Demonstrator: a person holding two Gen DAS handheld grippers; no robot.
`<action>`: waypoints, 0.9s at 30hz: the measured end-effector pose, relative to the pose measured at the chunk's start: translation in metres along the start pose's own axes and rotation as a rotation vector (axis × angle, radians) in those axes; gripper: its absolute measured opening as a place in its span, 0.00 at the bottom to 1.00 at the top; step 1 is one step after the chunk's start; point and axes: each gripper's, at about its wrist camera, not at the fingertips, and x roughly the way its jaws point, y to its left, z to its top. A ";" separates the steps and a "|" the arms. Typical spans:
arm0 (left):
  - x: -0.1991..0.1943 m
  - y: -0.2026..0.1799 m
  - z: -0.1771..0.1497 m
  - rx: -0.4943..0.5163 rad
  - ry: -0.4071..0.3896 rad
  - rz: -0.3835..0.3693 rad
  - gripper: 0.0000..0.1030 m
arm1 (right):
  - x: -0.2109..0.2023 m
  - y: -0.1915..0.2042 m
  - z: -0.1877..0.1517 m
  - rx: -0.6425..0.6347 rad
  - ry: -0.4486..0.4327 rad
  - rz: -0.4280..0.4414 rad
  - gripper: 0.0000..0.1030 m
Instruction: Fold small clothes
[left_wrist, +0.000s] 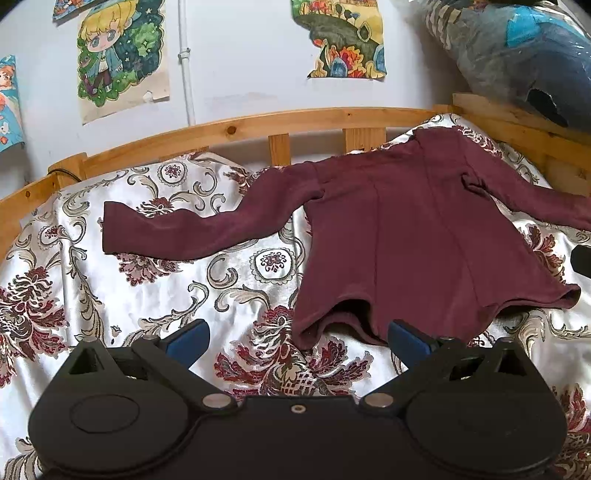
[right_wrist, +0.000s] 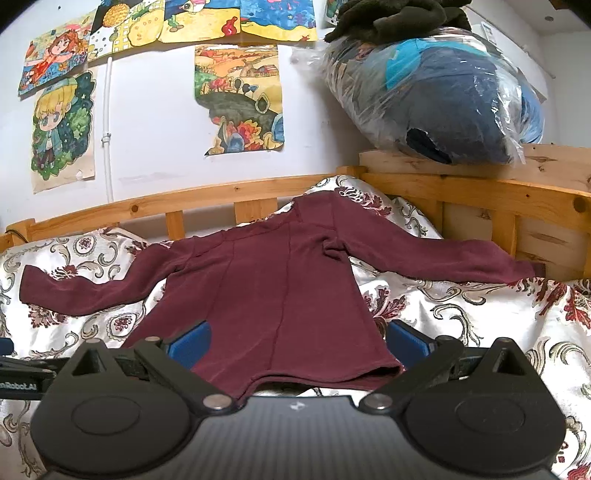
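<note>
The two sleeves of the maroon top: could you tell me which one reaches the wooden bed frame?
The sleeve on the right: its cuff ends against the wooden bed frame. The left sleeve lies wholly on the patterned bedspread.

A bed is covered by a shiny white bedspread (left_wrist: 155, 295) patterned with dark red flowers and grey scrolls. A wooden bed rail (right_wrist: 229, 199) runs along its far edge, against a white wall. Colourful cartoon drawings (right_wrist: 240, 96) are stuck to the wall, beside a thin white pipe (right_wrist: 108, 122). At the bed's far right corner, a clear plastic bag of dark bedding (right_wrist: 443, 96) rests on the wooden frame.
</note>
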 end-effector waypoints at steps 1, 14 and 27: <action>0.001 -0.001 0.001 0.001 0.004 0.001 0.99 | 0.000 -0.001 0.001 0.004 0.003 0.000 1.00; 0.040 -0.031 0.057 0.067 0.111 -0.093 0.99 | 0.019 -0.050 0.035 0.147 0.033 -0.196 1.00; 0.130 -0.104 0.128 0.172 0.129 -0.197 0.99 | 0.092 -0.185 0.078 0.381 -0.012 -0.346 1.00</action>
